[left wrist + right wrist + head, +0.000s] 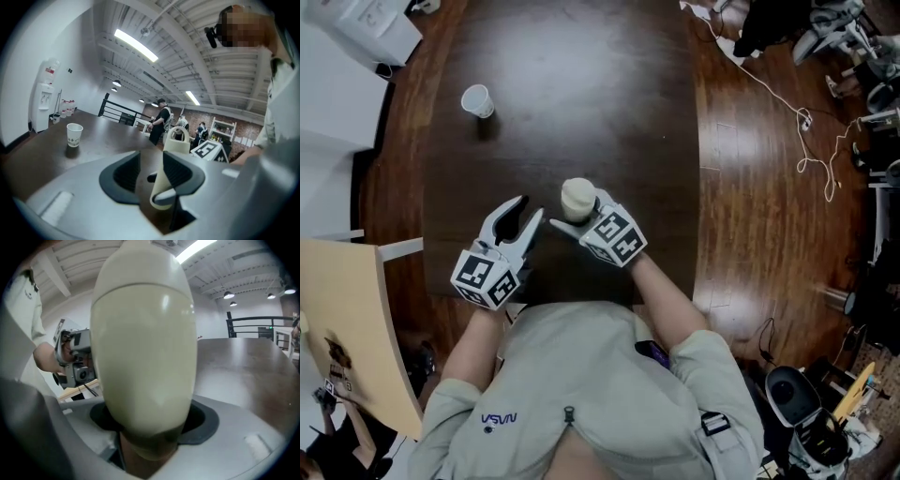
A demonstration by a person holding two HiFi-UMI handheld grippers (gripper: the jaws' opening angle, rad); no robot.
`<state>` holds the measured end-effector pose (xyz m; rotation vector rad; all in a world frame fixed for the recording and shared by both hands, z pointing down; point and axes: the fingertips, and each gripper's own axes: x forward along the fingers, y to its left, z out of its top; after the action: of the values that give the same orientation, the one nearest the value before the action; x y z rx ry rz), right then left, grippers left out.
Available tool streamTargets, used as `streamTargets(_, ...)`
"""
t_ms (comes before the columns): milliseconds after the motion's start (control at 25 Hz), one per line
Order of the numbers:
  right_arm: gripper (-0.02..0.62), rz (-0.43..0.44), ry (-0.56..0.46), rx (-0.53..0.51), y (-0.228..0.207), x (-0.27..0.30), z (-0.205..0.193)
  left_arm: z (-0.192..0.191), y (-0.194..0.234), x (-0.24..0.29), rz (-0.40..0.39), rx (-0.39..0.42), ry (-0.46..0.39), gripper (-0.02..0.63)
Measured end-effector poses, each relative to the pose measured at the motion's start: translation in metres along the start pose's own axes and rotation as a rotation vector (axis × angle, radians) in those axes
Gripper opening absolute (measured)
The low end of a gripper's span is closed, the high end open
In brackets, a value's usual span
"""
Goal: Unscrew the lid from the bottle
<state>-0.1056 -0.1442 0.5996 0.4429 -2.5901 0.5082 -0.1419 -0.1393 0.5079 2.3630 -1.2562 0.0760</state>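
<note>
Bottle (577, 199): smooth matte cream plastic, rounded barrel form. It stands upright on the table (591, 84), towards the person's edge. The table top is dark brown wood grain with a dull sheen. In the right gripper view the bottle fills the frame; a fine curved seam crosses near its upper end and soft highlights lie on its skin. No label or print shows, and the opaque wall hides any contents. The left gripper view shows a loop handle (179, 133) on its top. Right gripper (577, 212): pale grey moulded shells, dark rubbery pads, a cube of black-and-white square markers behind. Its jaws stand wide, with the pads bearing on both flanks of the bottle. Left gripper (531, 208): same build, just left of the bottle and apart from it, jaws part-way spread and gripping nothing. A cream strip lies against one pad in its own view; I cannot tell what it is. Paper cup (476, 100): white, tapered, faint print too small to read, standing well apart at the far left of the table, contents not discernible. Shirt (581, 375): light grey, with small chest lettering that looks like NASA seen upside down.
</note>
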Motion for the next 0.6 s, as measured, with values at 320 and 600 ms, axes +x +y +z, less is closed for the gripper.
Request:
streamTargets(320,0.308,0.408,0.105,0.092,0.076,-0.052,0.011,0.042,-0.034,-0.007,-0.197,-0.079,-0.085,0.158)
streamTargets(600,0.308,0.671,0.157,0.118,0.129,-0.093,0.023,0.080,-0.073,-0.021,-0.489,-0.236,-0.111,0.195)
